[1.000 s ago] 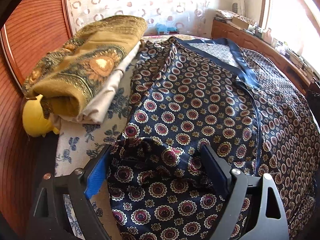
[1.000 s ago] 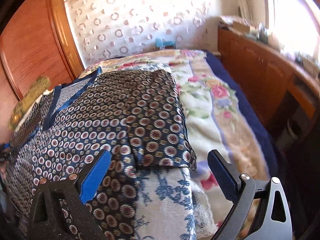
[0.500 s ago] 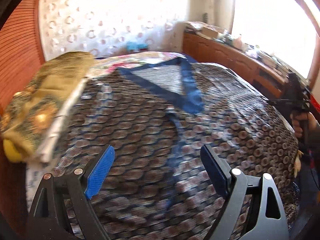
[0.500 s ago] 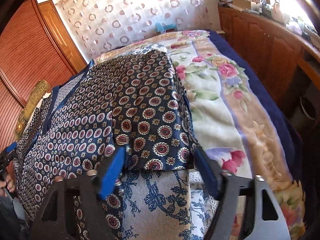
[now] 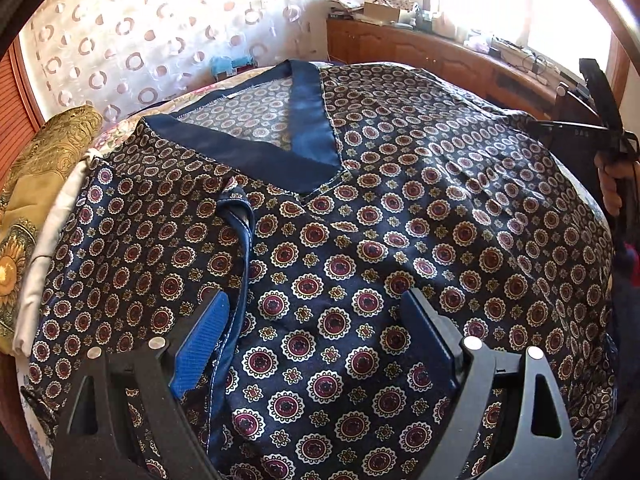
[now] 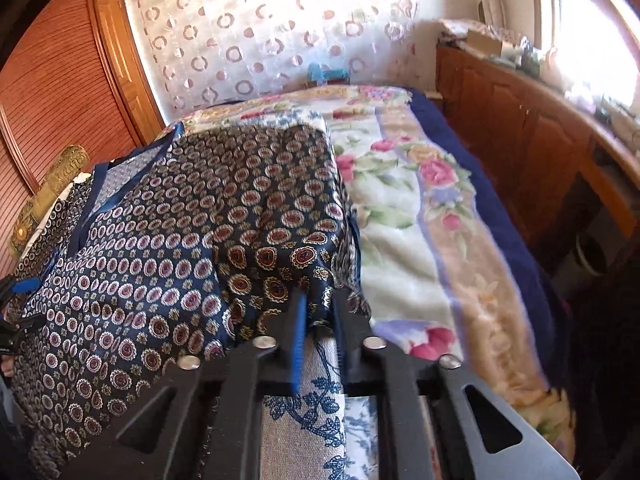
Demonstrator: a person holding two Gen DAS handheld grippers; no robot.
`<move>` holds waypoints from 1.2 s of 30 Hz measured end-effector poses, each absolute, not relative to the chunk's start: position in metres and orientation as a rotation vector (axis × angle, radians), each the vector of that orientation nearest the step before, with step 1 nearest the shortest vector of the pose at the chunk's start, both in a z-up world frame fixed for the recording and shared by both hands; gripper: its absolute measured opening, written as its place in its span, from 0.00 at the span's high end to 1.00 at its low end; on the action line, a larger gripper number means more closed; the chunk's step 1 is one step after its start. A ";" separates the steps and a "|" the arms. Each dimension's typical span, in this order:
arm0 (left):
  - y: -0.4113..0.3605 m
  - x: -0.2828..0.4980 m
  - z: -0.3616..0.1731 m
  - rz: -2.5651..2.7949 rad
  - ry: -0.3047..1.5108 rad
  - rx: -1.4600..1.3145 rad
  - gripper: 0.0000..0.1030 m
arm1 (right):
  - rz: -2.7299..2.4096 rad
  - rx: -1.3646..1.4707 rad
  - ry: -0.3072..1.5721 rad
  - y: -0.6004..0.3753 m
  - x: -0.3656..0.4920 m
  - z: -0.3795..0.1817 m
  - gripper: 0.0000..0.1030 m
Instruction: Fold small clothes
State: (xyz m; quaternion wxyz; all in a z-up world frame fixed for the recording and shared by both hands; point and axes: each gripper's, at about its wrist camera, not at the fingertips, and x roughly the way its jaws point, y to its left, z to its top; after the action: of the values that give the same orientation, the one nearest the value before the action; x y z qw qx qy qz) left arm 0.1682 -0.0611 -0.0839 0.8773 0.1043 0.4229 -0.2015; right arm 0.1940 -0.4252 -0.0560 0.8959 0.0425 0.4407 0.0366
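A navy medallion-print top with a plain blue V-neck band lies spread on the bed; it also shows in the right wrist view. My left gripper is open just above its lower front, beside a folded-in sleeve edge. My right gripper is shut on the garment's right sleeve hem, lifting it slightly. The right gripper also shows at the far right of the left wrist view, held by a hand.
A stack of folded gold-patterned cloths lies at the left. A floral blanket covers the bed to the right. A blue-and-white floral cloth lies under the garment. A wooden cabinet runs along the right.
My right gripper closed on the sleeve hem and raised it. My left gripper swung right from the garment's left sleeve to its front and stays open.
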 end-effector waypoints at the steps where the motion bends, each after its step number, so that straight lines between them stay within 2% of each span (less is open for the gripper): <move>1: -0.061 0.169 -0.084 -0.422 0.883 0.211 0.14 | 0.074 0.079 0.899 -0.422 0.193 -0.053 0.94; 12: -0.063 0.171 -0.087 -0.423 0.882 0.211 0.14 | 0.222 -0.011 0.747 -0.361 0.171 -0.012 0.95; 16: -0.063 0.171 -0.087 -0.423 0.882 0.211 0.14 | 0.303 -0.073 0.753 -0.321 0.161 -0.014 0.95; 21: -0.063 0.171 -0.087 -0.423 0.881 0.211 0.14 | 0.352 -0.108 0.859 -0.290 0.153 -0.044 0.95; 23: -0.063 0.171 -0.087 -0.423 0.881 0.211 0.14 | 0.343 -0.112 0.876 -0.288 0.151 -0.051 0.83; 25: -0.063 0.171 -0.087 -0.423 0.881 0.211 0.14 | 0.334 -0.089 0.878 -0.296 0.151 -0.053 0.75; 28: -0.063 0.171 -0.087 -0.423 0.882 0.212 0.14 | 0.314 -0.039 0.853 -0.311 0.146 -0.042 0.55; 36: -0.063 0.171 -0.086 -0.419 0.883 0.214 0.14 | 0.150 0.065 0.817 -0.376 0.145 -0.032 0.52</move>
State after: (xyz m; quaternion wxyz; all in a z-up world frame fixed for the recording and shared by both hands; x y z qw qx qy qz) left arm 0.1713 -0.0633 -0.0860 0.8776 0.1024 0.4232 -0.2008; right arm 0.1446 -0.3758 -0.0322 0.9145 0.0316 0.3967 0.0730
